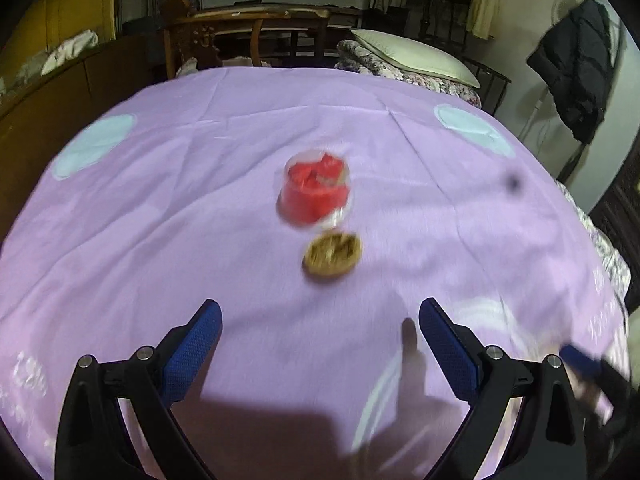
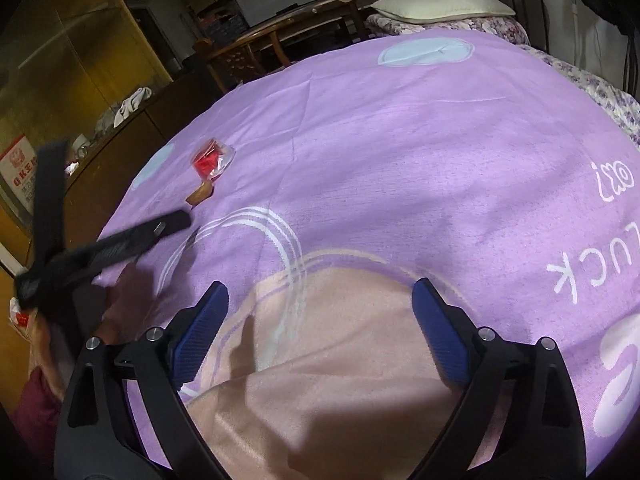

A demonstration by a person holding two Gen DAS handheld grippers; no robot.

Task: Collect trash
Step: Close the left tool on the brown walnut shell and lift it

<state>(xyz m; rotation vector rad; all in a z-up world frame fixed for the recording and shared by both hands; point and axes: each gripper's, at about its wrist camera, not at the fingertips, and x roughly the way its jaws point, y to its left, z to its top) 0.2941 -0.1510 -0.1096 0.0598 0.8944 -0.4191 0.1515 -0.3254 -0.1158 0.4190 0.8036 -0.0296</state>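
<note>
So both tongs are spread wide with nothing between them. The left gripper (image 1: 320, 316) hangs over the near part of the purple bedsheet with pale blue circles (image 1: 160, 208); straight ahead of it, around the middle of the sheet, sits the crumpled clear plastic wrapper with red inside (image 1: 316, 192), a bit blurry. Just on its near side is a small round brown walnut-like shell half (image 1: 333, 255), close to the wrapper; can't tell if they touch. The right gripper (image 2: 320, 292) is over a peach patch of the print, with both bits of trash (image 2: 210, 162) far off to its left. A cream pillow (image 1: 416, 56) lies at the far right
</note>
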